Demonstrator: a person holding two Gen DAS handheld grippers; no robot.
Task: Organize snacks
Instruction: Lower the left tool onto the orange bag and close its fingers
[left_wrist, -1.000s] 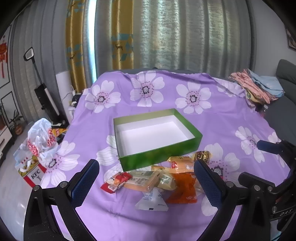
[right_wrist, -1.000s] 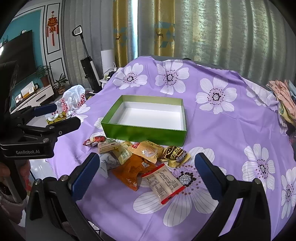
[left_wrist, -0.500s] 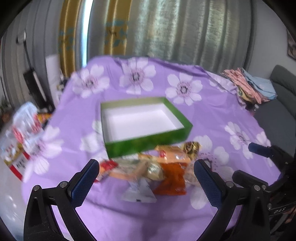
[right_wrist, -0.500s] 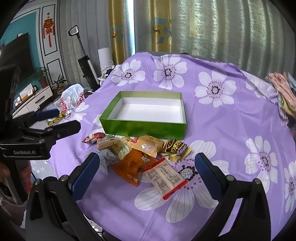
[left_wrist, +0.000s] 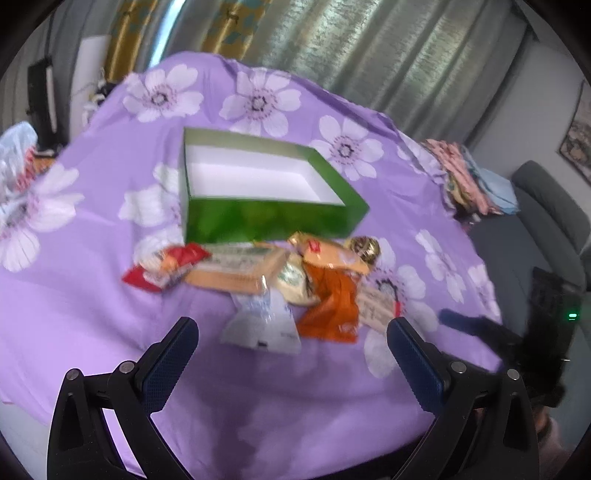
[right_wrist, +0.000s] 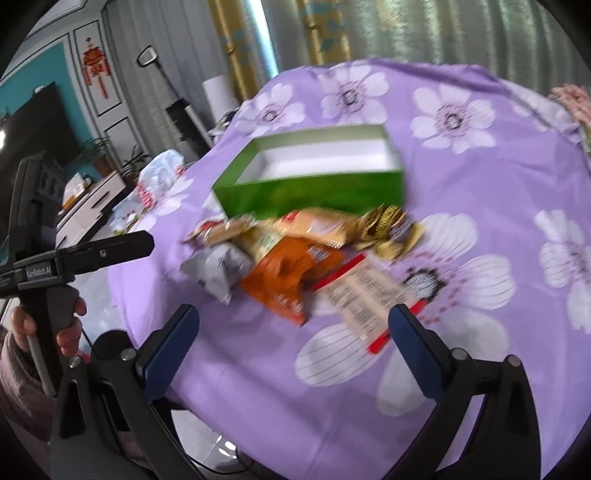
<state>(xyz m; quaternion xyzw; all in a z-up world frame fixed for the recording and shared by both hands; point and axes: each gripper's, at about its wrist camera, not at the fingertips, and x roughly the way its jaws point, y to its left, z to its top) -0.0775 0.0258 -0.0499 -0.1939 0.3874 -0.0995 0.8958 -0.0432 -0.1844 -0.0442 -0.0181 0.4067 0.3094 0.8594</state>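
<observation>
**Snack pile before an empty box, both claws unloaded**

Green box lying open-topped on the flowered purple surface, white interior bare, ready as the likely destination. Snack packets heaped just in front of its near wall: red packet at the pile's left end, tan wafer pack, white pouch and orange packet nearest the left claw. Gold-wrapped sweet and long label-printed packet toward the right claw. Both claws spread wide, holding nothing, hovering short of the pile. Placement apparently suited to short lifts from pile into box. Overlapping, crinkly wrappers likely to slide or drag neighbours; isolated edge pieces probably easiest to take first. Sorting not yet begun, judging by the empty box. Motion blur in both views; print unreadable.
</observation>
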